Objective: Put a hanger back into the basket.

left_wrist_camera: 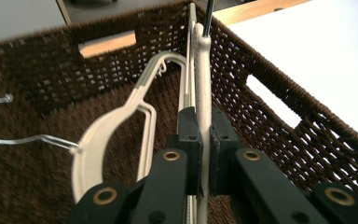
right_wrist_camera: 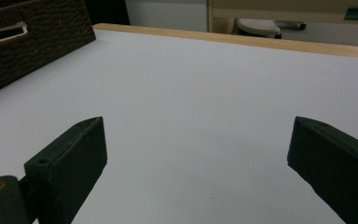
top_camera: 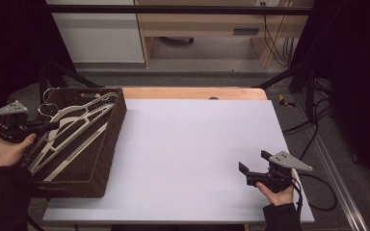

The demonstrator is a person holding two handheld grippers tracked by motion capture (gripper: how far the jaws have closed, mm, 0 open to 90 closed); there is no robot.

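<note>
A brown wicker basket point(top_camera: 110, 147) stands at the table's left and holds several cream plastic hangers point(top_camera: 75, 124). My left gripper point(top_camera: 52, 126) reaches into it from the left. In the left gripper view its jaws point(left_wrist_camera: 204, 122) are shut on the thin edge of one cream hanger point(left_wrist_camera: 203, 70), which runs up toward the far basket wall point(left_wrist_camera: 270, 93). A second cream hanger point(left_wrist_camera: 116, 128) lies to the left of it, with a wire hook point(left_wrist_camera: 9, 138) beyond. My right gripper point(top_camera: 254, 162) rests near the table's front right, open, with nothing between its jaws point(right_wrist_camera: 198, 140).
A white board point(top_camera: 192, 144) covers the table, with a wooden strip point(top_camera: 188, 92) along its far edge. The basket's corner point(right_wrist_camera: 32, 37) shows far off to the left in the right gripper view. Cables point(top_camera: 318, 144) and dark frame bars lie beyond the right edge.
</note>
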